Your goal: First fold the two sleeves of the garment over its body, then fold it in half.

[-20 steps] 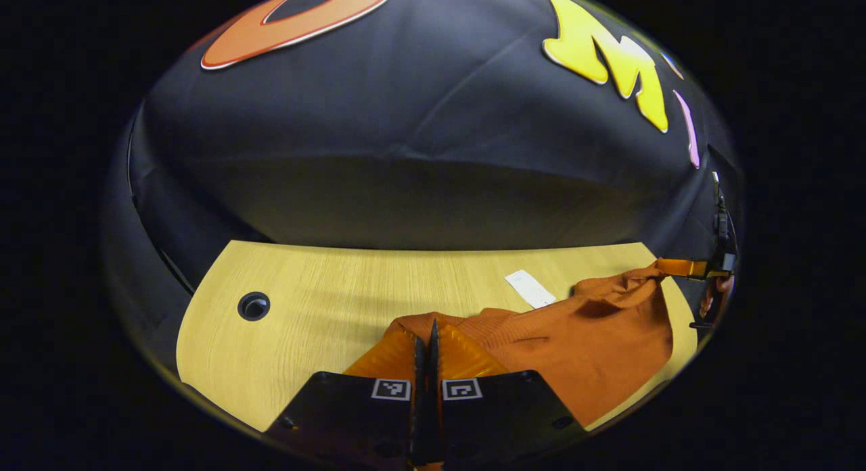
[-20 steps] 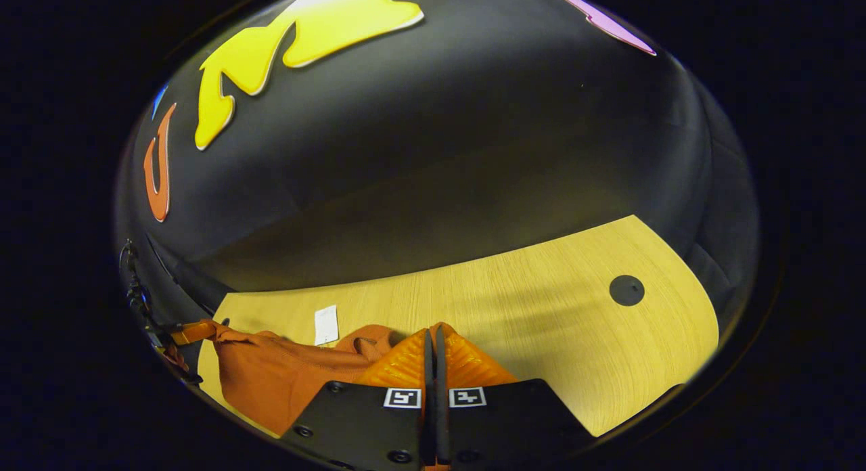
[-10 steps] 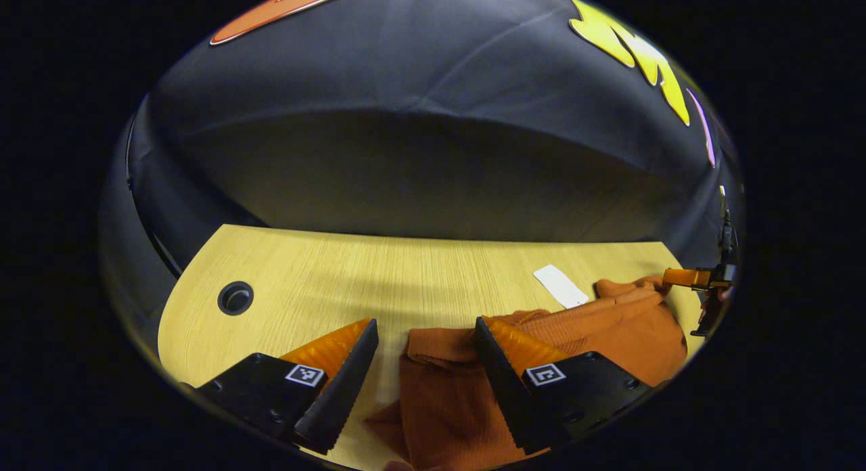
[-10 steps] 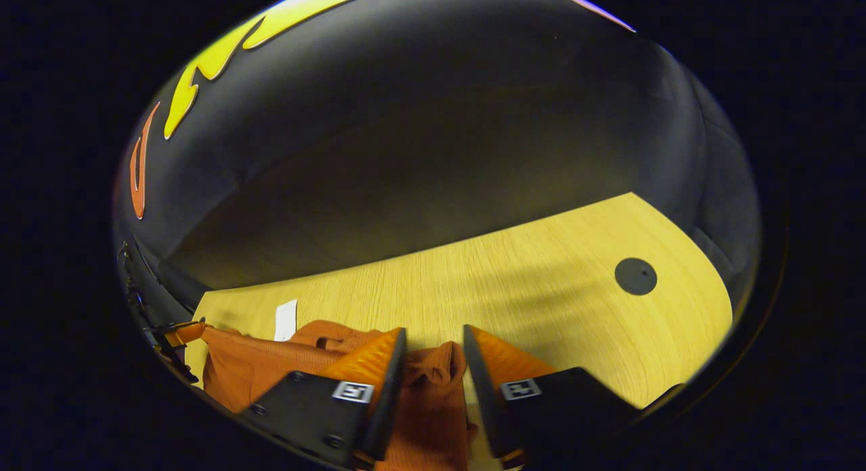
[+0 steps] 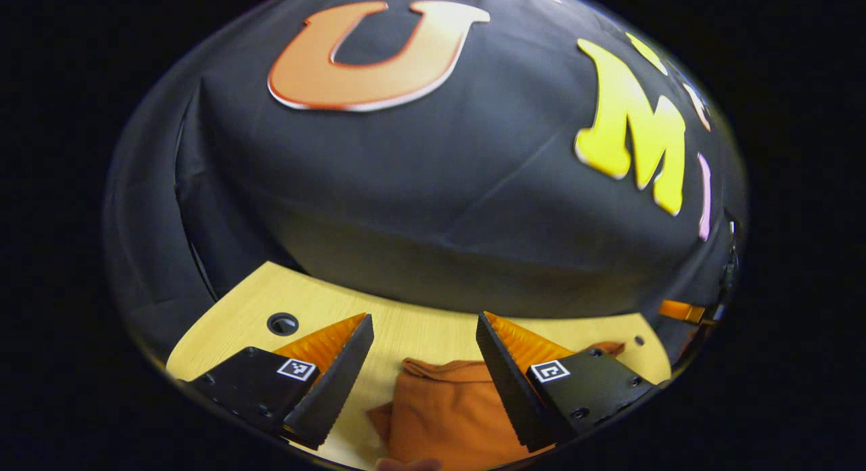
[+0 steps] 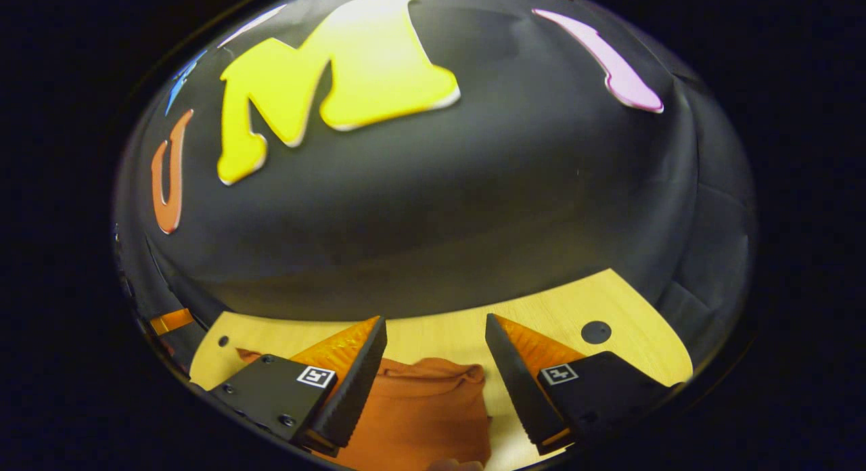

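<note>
Both the left claw (image 5: 424, 363) and the right claw (image 6: 434, 366) gape wide with nothing between their fingers, each poised above the folded orange garment (image 5: 443, 410) that lies on the pale wooden surface (image 5: 413, 329) by its near edge.

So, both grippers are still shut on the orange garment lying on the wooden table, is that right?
Not quite: both grippers are open. In the left gripper view the left gripper stands with fingers spread above the orange garment on the wooden table; the right gripper view shows the right gripper likewise open over it.
</note>
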A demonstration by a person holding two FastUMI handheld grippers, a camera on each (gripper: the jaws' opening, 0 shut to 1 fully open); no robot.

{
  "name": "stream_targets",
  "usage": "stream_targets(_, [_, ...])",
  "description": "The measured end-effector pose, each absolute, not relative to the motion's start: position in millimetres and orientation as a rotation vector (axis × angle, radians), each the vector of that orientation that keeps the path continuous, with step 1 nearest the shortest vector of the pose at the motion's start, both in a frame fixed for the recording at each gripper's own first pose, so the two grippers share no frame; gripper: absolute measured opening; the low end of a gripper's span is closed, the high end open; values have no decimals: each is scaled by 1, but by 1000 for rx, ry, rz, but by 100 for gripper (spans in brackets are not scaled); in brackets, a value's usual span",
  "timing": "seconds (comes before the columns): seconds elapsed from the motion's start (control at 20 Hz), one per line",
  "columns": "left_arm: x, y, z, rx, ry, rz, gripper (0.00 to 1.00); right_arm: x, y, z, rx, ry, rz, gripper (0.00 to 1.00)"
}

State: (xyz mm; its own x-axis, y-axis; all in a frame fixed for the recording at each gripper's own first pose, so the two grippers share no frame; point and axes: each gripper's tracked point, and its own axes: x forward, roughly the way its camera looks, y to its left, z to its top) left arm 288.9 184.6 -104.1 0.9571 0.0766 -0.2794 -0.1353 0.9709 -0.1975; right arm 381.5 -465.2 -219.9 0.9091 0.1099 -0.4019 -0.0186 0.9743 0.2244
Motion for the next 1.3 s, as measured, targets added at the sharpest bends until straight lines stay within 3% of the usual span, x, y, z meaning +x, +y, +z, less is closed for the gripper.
stream_targets(0.3, [207,161,3,-78,100,60,99,268,-418,-98,90,199,124,94])
stream_targets(0.55, [99,133,66,-66,-43,3,98,154,-398,-61,58,99,90,94])
stream_targets(0.75, [17,107,72,-89,-78,36,98,61,-388,-25,-8,-27,101,95])
stream_targets(1.0, [-67,59,50,-78,-96,57,97,-31,-388,-34,11,-59,133,95])
stream_targets(1.25, [-127,16,20,-47,-56,51,100,-88,-415,-45,10,-56,145,94])
stream_targets(1.3, [-135,8,14,-48,-46,49,97,-95,-420,-48,14,-56,144,95])
